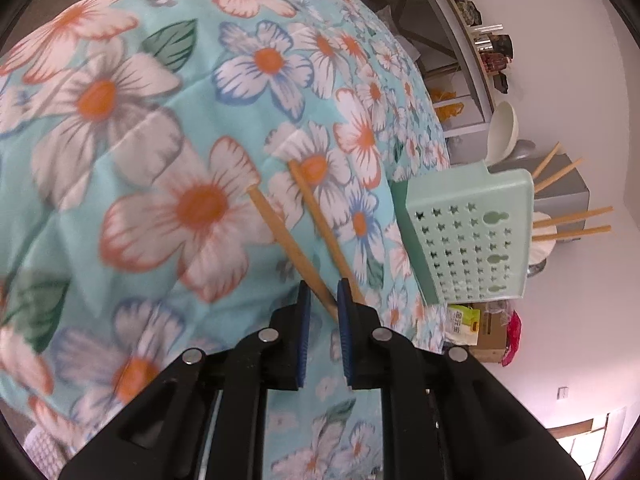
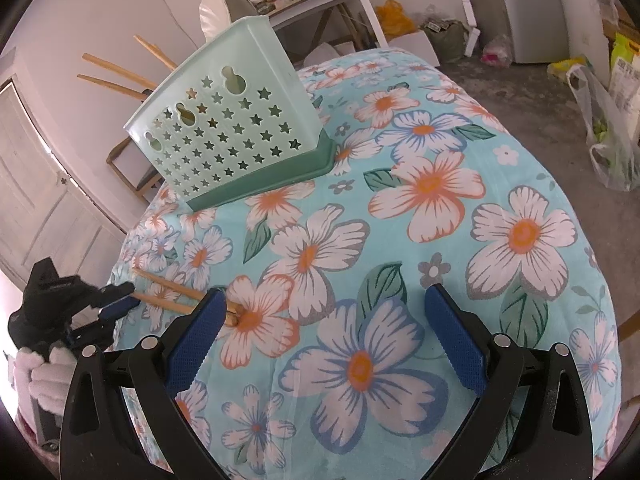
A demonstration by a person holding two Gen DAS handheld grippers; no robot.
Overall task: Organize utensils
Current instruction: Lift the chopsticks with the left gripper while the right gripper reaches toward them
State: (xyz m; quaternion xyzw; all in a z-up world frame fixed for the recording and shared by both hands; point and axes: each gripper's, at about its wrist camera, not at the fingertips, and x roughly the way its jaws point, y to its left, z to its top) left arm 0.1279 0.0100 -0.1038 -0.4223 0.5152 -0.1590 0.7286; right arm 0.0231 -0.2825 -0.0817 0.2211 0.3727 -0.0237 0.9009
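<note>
Left wrist view: the left gripper [image 1: 323, 292] sits at bottom centre, its blue pads nearly together, pinching the near ends of two chopsticks [image 1: 316, 224] that fan out up and left over the floral cloth [image 1: 160, 120]. At centre right stands a green holder [image 1: 468, 236] with star holes, more chopsticks [image 1: 572, 222] and a white spoon [image 1: 502, 128] sticking out of its top.

Right wrist view: the right gripper [image 2: 324, 336] fills the bottom, jaws wide apart with nothing between them, above the cloth. The left gripper shows at lower left, a white-gloved hand [image 2: 40, 368] behind it. The two chopsticks lie near the cloth's left edge; the holder stands at upper left.
</note>
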